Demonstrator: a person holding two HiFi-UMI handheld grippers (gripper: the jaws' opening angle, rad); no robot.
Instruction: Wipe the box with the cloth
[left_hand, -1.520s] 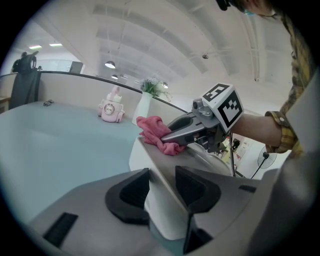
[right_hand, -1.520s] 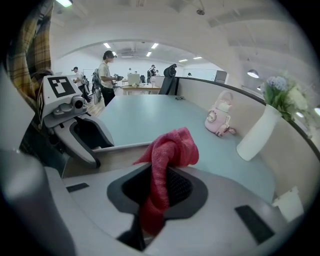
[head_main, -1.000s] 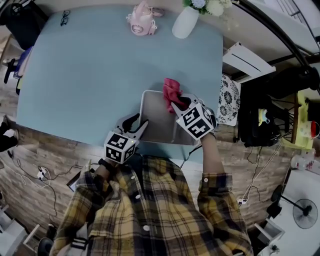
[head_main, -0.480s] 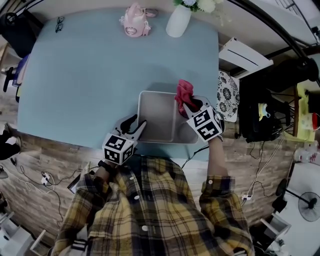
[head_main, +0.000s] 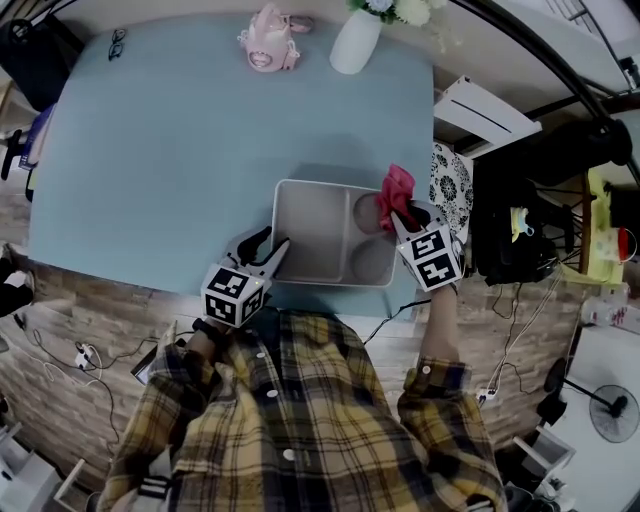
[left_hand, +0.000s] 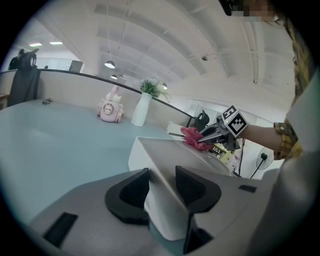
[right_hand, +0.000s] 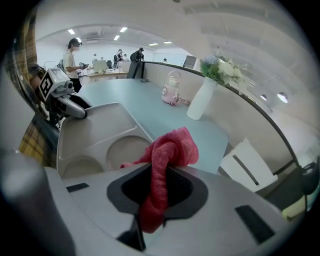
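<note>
Two round wells (head_main: 372, 259) and a flat rectangular bay (head_main: 312, 228) shape the pale, smooth box (head_main: 335, 281) at the near edge of the blue table (head_main: 190, 130), its near-left wall clamped by the left gripper (head_main: 272, 251), while the right gripper (head_main: 401, 212), pinching the crumpled red woven cloth (head_main: 396, 186), has slid from mid-rim to the far-right corner.

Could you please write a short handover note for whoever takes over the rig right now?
Left gripper: shut on the near-left wall of the box, steadying it on the table.
Right gripper: shut on the red cloth, which is at the box's far-right corner, by the rim.
Done: box braced, cloth in hand and brought to the box. How much is already wiped cannot be told.
To do: probably run the cloth over the compartments and rims, then release both.
</note>
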